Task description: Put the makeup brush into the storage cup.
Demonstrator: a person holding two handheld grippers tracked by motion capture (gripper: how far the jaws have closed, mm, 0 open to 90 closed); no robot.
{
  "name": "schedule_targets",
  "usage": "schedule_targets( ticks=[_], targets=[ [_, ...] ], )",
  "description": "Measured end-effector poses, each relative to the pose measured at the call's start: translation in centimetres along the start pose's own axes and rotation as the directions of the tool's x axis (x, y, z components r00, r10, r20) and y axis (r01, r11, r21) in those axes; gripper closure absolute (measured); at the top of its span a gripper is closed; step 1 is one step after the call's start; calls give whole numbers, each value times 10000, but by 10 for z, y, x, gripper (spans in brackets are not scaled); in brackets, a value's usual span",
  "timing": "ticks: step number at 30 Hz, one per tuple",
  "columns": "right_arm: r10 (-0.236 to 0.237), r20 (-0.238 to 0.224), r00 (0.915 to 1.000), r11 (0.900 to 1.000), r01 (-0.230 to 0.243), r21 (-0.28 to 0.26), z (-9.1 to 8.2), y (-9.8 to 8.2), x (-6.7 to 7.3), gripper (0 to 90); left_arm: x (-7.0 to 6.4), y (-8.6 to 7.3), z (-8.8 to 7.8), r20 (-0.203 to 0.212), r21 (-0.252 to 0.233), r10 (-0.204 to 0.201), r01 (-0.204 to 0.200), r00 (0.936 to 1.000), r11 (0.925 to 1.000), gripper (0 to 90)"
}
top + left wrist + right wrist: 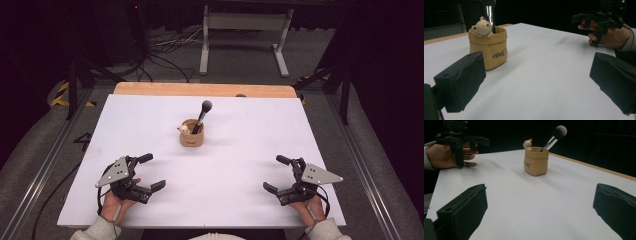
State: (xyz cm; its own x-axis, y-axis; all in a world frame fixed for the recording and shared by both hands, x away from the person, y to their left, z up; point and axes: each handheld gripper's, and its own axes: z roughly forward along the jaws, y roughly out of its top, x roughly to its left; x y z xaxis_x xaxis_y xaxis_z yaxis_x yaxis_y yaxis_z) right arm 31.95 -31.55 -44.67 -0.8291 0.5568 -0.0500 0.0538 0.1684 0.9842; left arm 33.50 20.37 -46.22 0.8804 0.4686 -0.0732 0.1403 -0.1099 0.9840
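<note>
Dark workshop space surrounds a white desk [150,125], with a tangle of cables [167,47] and a grey stand [245,30] on the floor beyond its far edge, where a strip of bare wood [200,89] shows.

On the desk, a little past its middle and toward the far edge, stands a tan pot [192,134] shaped like a small sack, dark lettering on its side. It sits upright and well apart from both hands. A pale bear figure [482,27] perches on the pot's rim, on the side nearer the left edge. A brush [202,115] stands in the pot, its handle tilted and its dark, rounded head up, leaning toward the far right corner.

Near the front edge, a person's two hands rest on the desk, one toward each front corner. The left tool [151,172] lies by the front left corner, released, its two black jaws spread wide with nothing between them. The right tool [278,173] lies by the front right corner, likewise released, jaws wide apart and empty. Both tools point inward, toward the desk's middle. In each gripper view the pot stands ahead of the parted jaws and the opposite hand shows farther off, low against the white top. Light sleeves [95,231] cover both wrists at the front edge.
</note>
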Motion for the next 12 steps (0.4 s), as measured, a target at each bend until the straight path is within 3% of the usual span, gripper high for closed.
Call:
schedule_targets(
  ticks=[7, 12],
  targets=[
    [-1, -25, 10000, 10000, 1, -24, 0, 0, 0, 0, 0, -1, 2, 155, 47, 124, -125, 9998, 9999, 6],
    [45, 0, 10000, 10000, -45, -30, 0, 0, 0, 0, -1, -1, 3, 347, -126, -29, 34, 9994, 9999, 4]
  ],
)
